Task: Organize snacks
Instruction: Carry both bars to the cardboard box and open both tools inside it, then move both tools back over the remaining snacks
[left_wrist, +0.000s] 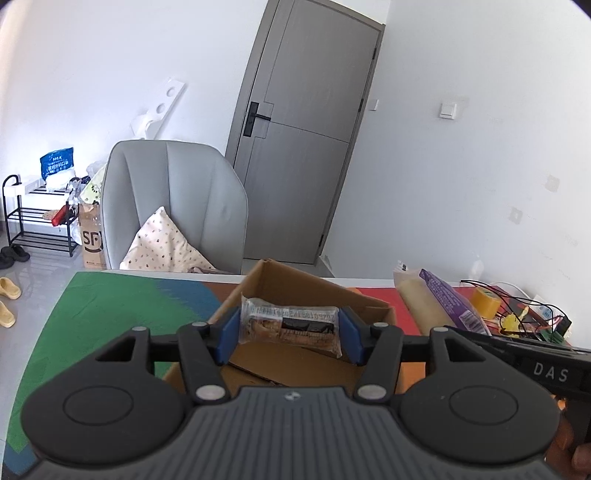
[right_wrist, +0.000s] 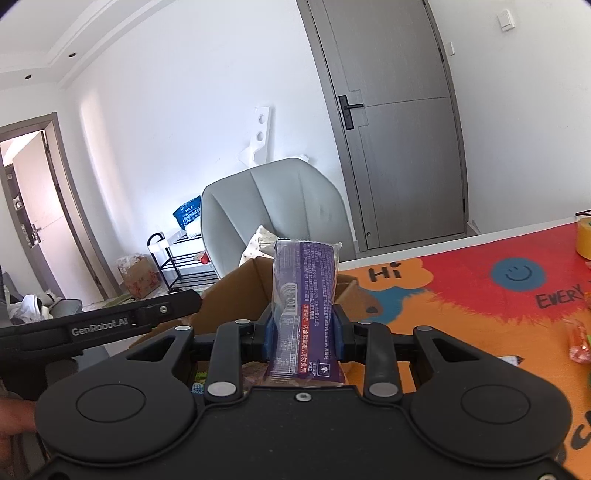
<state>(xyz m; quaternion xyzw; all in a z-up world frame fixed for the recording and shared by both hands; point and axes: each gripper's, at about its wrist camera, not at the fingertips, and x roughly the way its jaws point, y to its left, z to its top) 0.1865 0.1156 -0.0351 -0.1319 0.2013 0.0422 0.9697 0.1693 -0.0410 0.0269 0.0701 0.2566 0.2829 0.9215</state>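
Observation:
My left gripper (left_wrist: 289, 332) is shut on a clear-wrapped brown snack bar (left_wrist: 290, 326), held crosswise over an open cardboard box (left_wrist: 295, 284) on the colourful table mat. My right gripper (right_wrist: 303, 334) is shut on a purple snack packet (right_wrist: 304, 295) that stands upright between its blue pads, just in front of the same box (right_wrist: 236, 291). The purple packet with its pale contents also shows in the left wrist view (left_wrist: 439, 302), at the right of the box. The inside of the box is mostly hidden.
A grey armchair (left_wrist: 173, 199) with a patterned cushion stands behind the table. A yellow tape roll (right_wrist: 583, 236), wires and electronics (left_wrist: 528, 317) lie at the table's right. Orange-wrapped sweets (right_wrist: 580, 341) lie on the mat. A grey door (left_wrist: 306, 129) is behind.

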